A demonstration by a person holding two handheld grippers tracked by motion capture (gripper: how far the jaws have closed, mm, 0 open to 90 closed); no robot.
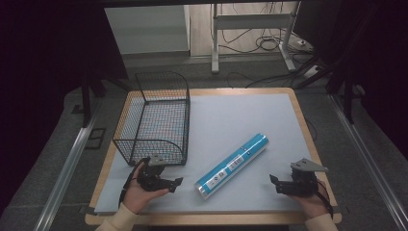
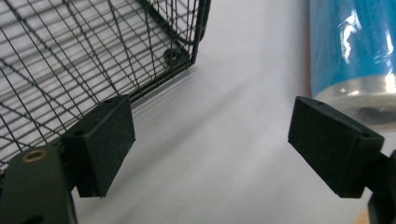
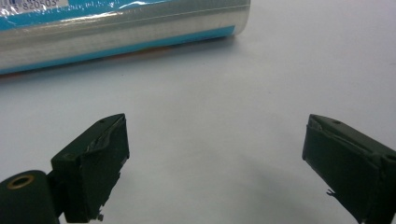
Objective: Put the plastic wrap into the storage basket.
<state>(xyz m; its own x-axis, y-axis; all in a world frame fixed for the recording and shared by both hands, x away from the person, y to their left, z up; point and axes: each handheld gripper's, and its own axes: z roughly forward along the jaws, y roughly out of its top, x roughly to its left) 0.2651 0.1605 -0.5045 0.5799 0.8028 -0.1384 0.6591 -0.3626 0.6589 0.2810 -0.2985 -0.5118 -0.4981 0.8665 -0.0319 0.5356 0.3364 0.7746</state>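
A blue roll wrapped in clear film (image 1: 232,166) lies slantwise on the grey mat, its near end toward me. A black wire basket (image 1: 154,120) stands upright at the mat's left. My left gripper (image 1: 174,185) rests low near the basket's front corner, left of the roll's near end, open with nothing between its jaws. In the left gripper view the left gripper (image 2: 212,140) faces bare mat, with the basket (image 2: 88,51) at left and the roll (image 2: 355,51) at right. My right gripper (image 1: 274,183) sits open on the mat right of the roll. The right gripper (image 3: 215,158) faces the roll (image 3: 116,28).
The grey mat (image 1: 231,115) covers a wooden table (image 1: 303,120) with edges close on every side. Beyond the far edge stand a white desk frame (image 1: 250,29) and floor cables. A metal rail (image 1: 67,163) runs along the left.
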